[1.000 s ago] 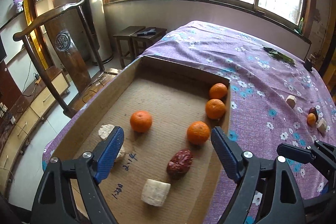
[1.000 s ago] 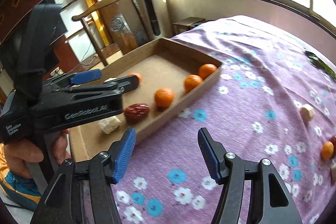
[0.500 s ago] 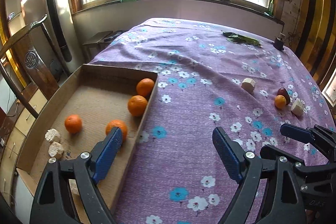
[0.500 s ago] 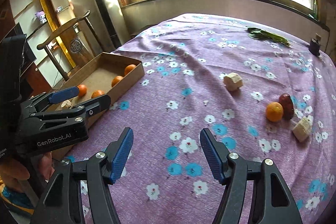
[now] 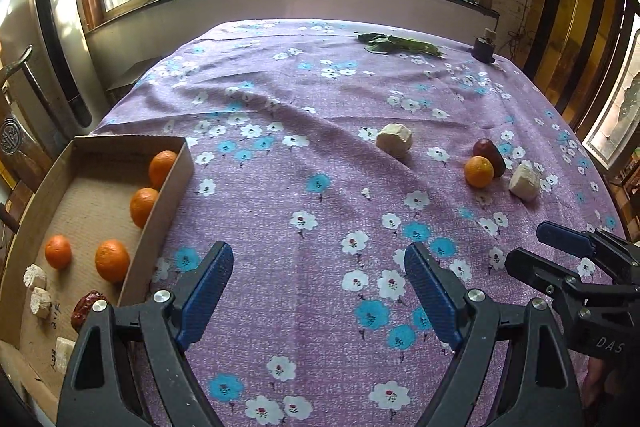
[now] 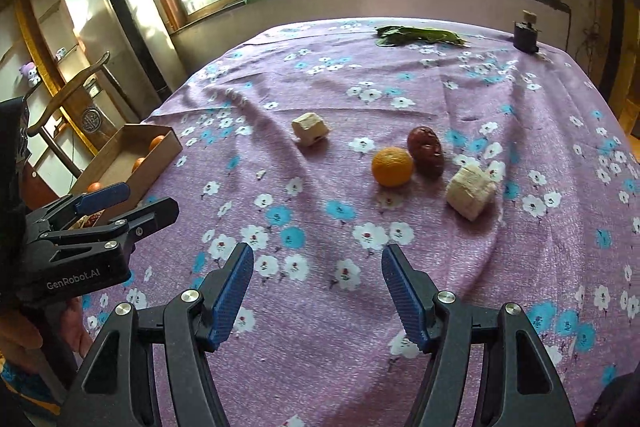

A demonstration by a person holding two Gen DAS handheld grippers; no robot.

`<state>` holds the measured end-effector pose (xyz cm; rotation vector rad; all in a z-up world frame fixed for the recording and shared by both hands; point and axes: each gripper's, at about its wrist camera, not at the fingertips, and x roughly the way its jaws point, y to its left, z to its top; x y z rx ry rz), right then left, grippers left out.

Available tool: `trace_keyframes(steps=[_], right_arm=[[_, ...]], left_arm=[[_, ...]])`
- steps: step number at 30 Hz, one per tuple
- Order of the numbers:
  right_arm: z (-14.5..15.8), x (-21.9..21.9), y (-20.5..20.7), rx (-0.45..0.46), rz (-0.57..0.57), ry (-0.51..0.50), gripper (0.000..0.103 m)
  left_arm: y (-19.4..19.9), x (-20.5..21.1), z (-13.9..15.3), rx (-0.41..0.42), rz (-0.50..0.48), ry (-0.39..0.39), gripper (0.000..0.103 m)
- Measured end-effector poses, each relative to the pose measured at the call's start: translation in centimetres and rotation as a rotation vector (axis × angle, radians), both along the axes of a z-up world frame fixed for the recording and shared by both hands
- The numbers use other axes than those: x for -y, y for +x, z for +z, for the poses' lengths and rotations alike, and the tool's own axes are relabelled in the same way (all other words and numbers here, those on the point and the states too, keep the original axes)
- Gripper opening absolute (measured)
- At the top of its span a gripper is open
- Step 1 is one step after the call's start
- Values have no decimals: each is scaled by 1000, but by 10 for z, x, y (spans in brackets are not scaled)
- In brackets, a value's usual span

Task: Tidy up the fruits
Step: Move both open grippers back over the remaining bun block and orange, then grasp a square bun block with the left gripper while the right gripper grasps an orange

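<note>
Both tongs hang over the purple flowered desk (image 6: 520, 99), nothing in either. Left tongs (image 5: 319, 291) spread wide; right tongs (image 6: 317, 291) have just been opening, bare cloth between them. At twelve o'clock of the right tongs sits an orange (image 6: 392, 166), touching a red date (image 6: 426, 151). The cardboard tray (image 5: 160, 227), at nine o'clock, holds four oranges.

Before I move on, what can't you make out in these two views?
- Cardboard box: right wrist view, the left tool covers its near end.
- White chunk in the box: left wrist view, partly behind the tool's frame.
- Dark object at the table's far edge: too small to identify.
</note>
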<state>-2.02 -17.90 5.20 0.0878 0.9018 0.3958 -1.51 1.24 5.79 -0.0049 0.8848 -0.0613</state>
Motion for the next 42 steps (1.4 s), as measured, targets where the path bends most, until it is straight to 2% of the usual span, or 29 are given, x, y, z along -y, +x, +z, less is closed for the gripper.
trace_keyframes(steps=[5, 14, 21, 28, 30, 32, 33, 37, 42], right_arm=[[-4, 15, 5, -8, -28, 19, 71], [-8, 27, 17, -9, -41, 40, 71], [-15, 39, 24, -24, -57, 57, 71], [-20, 41, 30, -39, -48, 64, 71], [-22, 39, 31, -42, -42, 58, 71], [-24, 37, 32, -47, -34, 47, 71], [-25, 36, 32, -50, -33, 44, 71], [-23, 35, 34, -50, -40, 44, 71], [-16, 24, 48, -29, -38, 28, 71]], left_arm=[[19, 14, -2, -20, -35, -27, 87], [75, 45, -7, -39, -88, -48, 87], [112, 67, -15, -39, -155, -3, 87], [134, 74, -32, -47, -171, 64, 87], [137, 75, -35, -41, -178, 77, 79], [140, 75, -42, -65, -191, 80, 35], [142, 74, -45, -82, -197, 55, 34], [137, 73, -43, -72, -188, 42, 33], [123, 60, -25, -35, -129, 27, 33]])
